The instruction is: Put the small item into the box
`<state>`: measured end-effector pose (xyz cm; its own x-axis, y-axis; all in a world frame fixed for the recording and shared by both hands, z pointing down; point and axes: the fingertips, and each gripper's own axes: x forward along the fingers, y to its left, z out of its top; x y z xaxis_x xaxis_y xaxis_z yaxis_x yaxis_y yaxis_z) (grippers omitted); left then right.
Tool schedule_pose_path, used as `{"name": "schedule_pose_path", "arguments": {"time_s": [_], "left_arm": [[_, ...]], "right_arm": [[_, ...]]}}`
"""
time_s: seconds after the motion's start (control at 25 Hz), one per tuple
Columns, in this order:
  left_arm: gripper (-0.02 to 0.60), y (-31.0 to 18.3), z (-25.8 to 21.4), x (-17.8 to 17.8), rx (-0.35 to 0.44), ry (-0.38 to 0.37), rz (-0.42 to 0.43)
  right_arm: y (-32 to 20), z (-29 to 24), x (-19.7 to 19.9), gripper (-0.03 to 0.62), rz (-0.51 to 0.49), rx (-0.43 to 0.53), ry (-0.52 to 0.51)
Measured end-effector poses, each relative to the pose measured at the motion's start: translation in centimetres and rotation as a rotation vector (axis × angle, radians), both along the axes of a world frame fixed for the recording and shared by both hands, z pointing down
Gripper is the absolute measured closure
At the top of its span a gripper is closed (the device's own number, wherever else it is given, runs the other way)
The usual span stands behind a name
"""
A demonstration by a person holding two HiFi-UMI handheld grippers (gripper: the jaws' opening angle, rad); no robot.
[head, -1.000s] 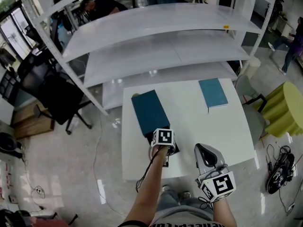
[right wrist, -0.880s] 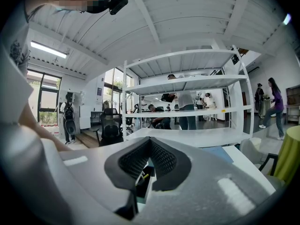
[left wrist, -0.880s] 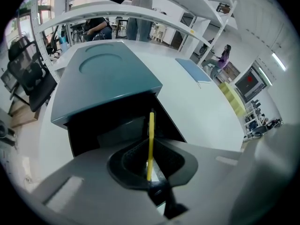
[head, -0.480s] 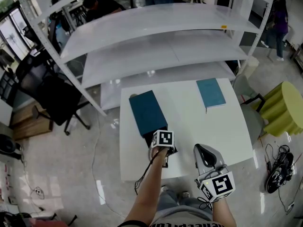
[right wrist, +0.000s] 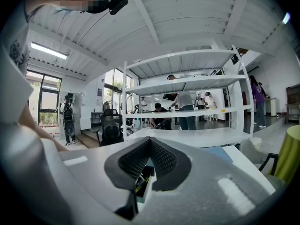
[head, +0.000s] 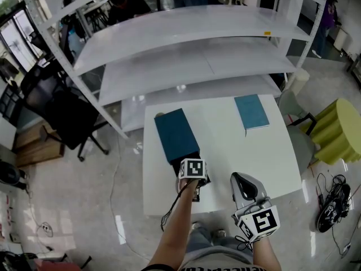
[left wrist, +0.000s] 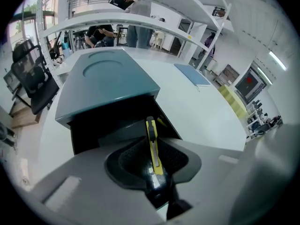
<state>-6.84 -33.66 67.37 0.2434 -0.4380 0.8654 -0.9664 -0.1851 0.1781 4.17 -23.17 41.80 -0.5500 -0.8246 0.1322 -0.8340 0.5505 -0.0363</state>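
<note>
A teal box [head: 176, 133] lies on the white table [head: 265, 157], its dark open end [left wrist: 108, 125] facing me. My left gripper [head: 194, 180] sits at that open end, shut on a yellow utility knife [left wrist: 152, 146] that points into the opening. In the left gripper view the box [left wrist: 110, 83] fills the middle, just past the left gripper [left wrist: 153, 161]. My right gripper [head: 244, 186] hangs over the table's near edge, to the right of the box, shut with nothing in it. In the right gripper view the right gripper [right wrist: 149, 142] has its pads [right wrist: 164, 161] meeting at the tips.
A flat teal lid or book [head: 252, 110] lies at the table's far right. White shelving [head: 186, 44] stands behind the table. A black office chair [head: 62, 114] is at the left and a yellow-green stool [head: 338, 129] at the right. People move about in the background.
Both grippers have stayed almost where they were. Only the people in the background have moved, and the head view has shifted slightly.
</note>
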Motion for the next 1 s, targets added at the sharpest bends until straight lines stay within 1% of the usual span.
{"name": "schedule_pose_path", "arguments": {"time_s": [0.12, 0.24, 0.32, 0.36, 0.44, 0.48, 0.84, 1.0], "left_arm": [[0.513, -0.1, -1.2, -0.7, 0.041, -0.013, -0.015], [0.564, -0.2, -2.3, -1.8, 0.093, -0.034, -0.025], [0.565, 0.6, -2.9, -2.3, 0.098, -0.017, -0.025], [0.565, 1.2, -3.1, -2.1, 0.096, 0.011, -0.024], [0.565, 1.8, -4.0, -1.4, 0.127, 0.075, -0.019], [0.565, 1.9, -4.5, -1.3, 0.151, 0.089, -0.016], [0.565, 3.8, -9.4, -2.2, 0.372, 0.102, 0.000], [0.565, 4.9, -11.1, -2.2, 0.447, 0.110, 0.003]], "right_arm": [[0.0, 0.0, 0.1, 0.592, -0.005, 0.000, -0.006], [0.1, 0.0, -0.1, 0.592, -0.019, 0.003, -0.010], [0.3, -0.1, -0.4, 0.592, -0.031, 0.005, -0.015], [0.4, -0.1, -0.5, 0.592, -0.037, 0.006, -0.018], [0.5, -0.2, -0.8, 0.592, -0.050, 0.007, -0.020], [0.6, -0.2, -0.9, 0.592, -0.057, 0.008, -0.019], [1.1, -0.1, -1.9, 0.592, -0.110, 0.016, -0.019], [1.4, -0.3, -2.2, 0.592, -0.134, 0.020, -0.019]]}}
